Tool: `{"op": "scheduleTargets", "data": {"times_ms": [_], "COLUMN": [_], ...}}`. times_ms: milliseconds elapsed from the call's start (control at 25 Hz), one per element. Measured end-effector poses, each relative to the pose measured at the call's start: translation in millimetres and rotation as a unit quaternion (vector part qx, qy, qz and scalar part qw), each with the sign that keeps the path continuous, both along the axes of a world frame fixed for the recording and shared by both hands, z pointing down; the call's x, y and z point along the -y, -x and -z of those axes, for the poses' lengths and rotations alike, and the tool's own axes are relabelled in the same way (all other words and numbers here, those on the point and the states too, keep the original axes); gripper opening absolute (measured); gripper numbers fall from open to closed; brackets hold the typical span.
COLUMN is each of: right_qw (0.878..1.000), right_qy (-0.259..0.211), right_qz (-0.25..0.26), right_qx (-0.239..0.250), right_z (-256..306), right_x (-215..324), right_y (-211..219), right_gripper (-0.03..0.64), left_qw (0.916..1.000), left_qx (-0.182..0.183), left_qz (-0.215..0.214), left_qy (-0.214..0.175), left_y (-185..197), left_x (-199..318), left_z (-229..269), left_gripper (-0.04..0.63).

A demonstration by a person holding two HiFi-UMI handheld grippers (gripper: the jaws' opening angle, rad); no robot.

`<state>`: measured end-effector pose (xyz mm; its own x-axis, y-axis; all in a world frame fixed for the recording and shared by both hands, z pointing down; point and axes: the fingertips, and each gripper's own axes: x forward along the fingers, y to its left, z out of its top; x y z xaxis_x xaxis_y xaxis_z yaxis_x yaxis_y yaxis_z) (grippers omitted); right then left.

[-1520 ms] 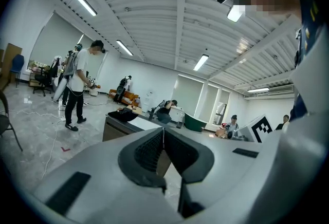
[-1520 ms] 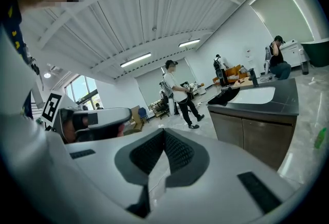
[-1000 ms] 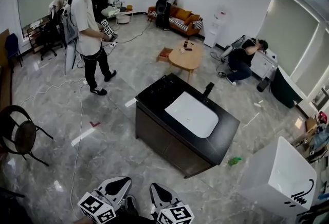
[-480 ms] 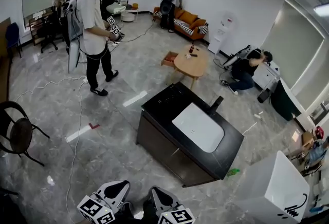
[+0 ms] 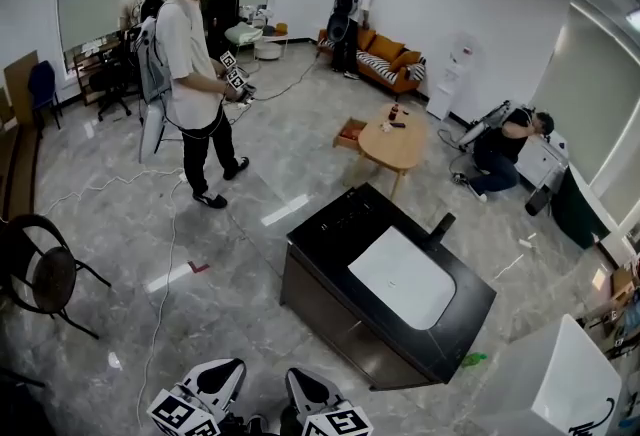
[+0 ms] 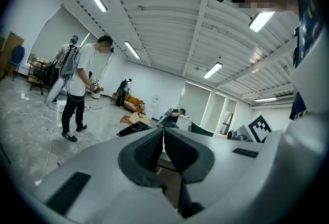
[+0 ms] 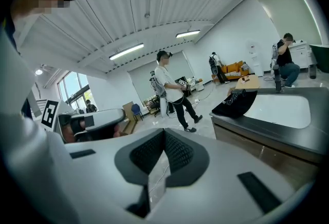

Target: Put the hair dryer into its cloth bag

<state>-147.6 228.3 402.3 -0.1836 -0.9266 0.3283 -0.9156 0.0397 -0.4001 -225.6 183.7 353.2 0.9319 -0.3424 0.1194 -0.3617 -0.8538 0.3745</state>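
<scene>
A black cloth bag [image 5: 343, 217] [image 7: 237, 104] lies flat on the near-left corner of a dark counter [image 5: 330, 284] that has a white basin [image 5: 402, 277]. A black upright piece [image 5: 441, 226] stands at the basin's far edge; I cannot tell whether it is a tap or the hair dryer. My left gripper [image 5: 227, 371] [image 6: 163, 138] and right gripper [image 5: 304, 384] [image 7: 164, 142] sit side by side at the bottom of the head view. They are well short of the counter, both shut with nothing between the pads.
A person [image 5: 200, 74] holding grippers stands on the floor at the left, with cables trailing nearby. A black chair [image 5: 40, 272] is at the far left. Behind the counter are a round wooden table [image 5: 392, 146] and a crouching person [image 5: 505, 149]. A white box [image 5: 565, 394] stands at the lower right.
The head view has shifted: the counter now sits lower and further right, and the standing person appears nearer. Both grippers stay shut and empty at the bottom edge.
</scene>
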Motion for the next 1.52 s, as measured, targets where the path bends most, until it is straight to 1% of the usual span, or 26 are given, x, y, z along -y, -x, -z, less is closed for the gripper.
{"op": "scheduleTargets", "data": {"times_ms": [200, 440, 520, 600, 720, 880, 1040, 1160, 1200, 1360, 1400, 1440, 1520], "right_qw": [1.0, 0.999, 0.998, 0.998, 0.998, 0.998, 0.996, 0.995, 0.995, 0.993, 0.991, 0.99, 0.988], "right_qy": [-0.02, -0.038, -0.048, -0.048, -0.048, -0.05, -0.052, -0.053, -0.052, -0.042, -0.037, -0.031, -0.021], "right_qz": [-0.013, -0.022, -0.029, -0.032, -0.029, -0.033, -0.054, -0.074, -0.079, -0.111, -0.124, -0.134, -0.15], "right_qx": [0.008, 0.012, 0.016, 0.022, 0.026, 0.034, 0.037, 0.035, 0.03, -0.009, -0.02, -0.029, -0.036], "right_z": [7.9, 11.3, 8.0, 5.7, 4.9, 4.5, 1.4, -0.1, 0.3, 1.0, -1.1, -4.4, -11.8], "right_x": [29.0, 58.8, 70.2, 80.5, 91.3, 105.9, 120.6, 138.9, 146.5, 176.5, 182.6, 188.8, 202.3], "right_y": [-60.2, -138.5, -166.5, -188.6, -215.5, -245.0, -273.8, -297.5, -305.3, -334.3, -341.6, -348.4, -360.2], "right_gripper": [0.008, 0.008, 0.008, 0.008, 0.008, 0.008, 0.008, 0.008, 0.008, 0.012, 0.022, 0.059, 0.089], "left_qw": [0.9998, 0.9987, 0.9984, 0.9983, 0.9982, 0.9971, 0.9958, 0.9954, 0.9954, 0.9939, 0.993, 0.9917, 0.9888], "left_qx": [0.01, 0.014, 0.018, 0.022, 0.029, 0.041, 0.053, 0.056, 0.056, 0.072, 0.079, 0.087, 0.104], "left_qz": [-0.001, -0.01, -0.01, -0.007, 0.002, 0.007, -0.011, -0.032, -0.037, -0.063, -0.071, -0.079, -0.094], "left_qy": [-0.018, -0.048, -0.052, -0.054, -0.053, -0.064, -0.074, -0.071, -0.069, -0.054, -0.052, -0.052, -0.052], "left_y": [-54.5, -133.5, -157.1, -176.7, -202.2, -230.7, -261.5, -285.7, -293.4, -321.1, -327.5, -334.1, -347.7], "left_x": [24.6, 51.1, 60.6, 70.8, 86.1, 114.7, 144.0, 170.6, 181.1, 226.0, 237.1, 248.6, 273.0], "left_z": [7.5, 12.9, 14.0, 13.8, 12.9, 11.9, 10.2, 3.6, 0.5, -22.1, -29.2, -36.8, -54.4], "left_gripper": [0.011, 0.011, 0.011, 0.011, 0.011, 0.011, 0.011, 0.012, 0.016, 0.105, 0.119, 0.125, 0.138]}}
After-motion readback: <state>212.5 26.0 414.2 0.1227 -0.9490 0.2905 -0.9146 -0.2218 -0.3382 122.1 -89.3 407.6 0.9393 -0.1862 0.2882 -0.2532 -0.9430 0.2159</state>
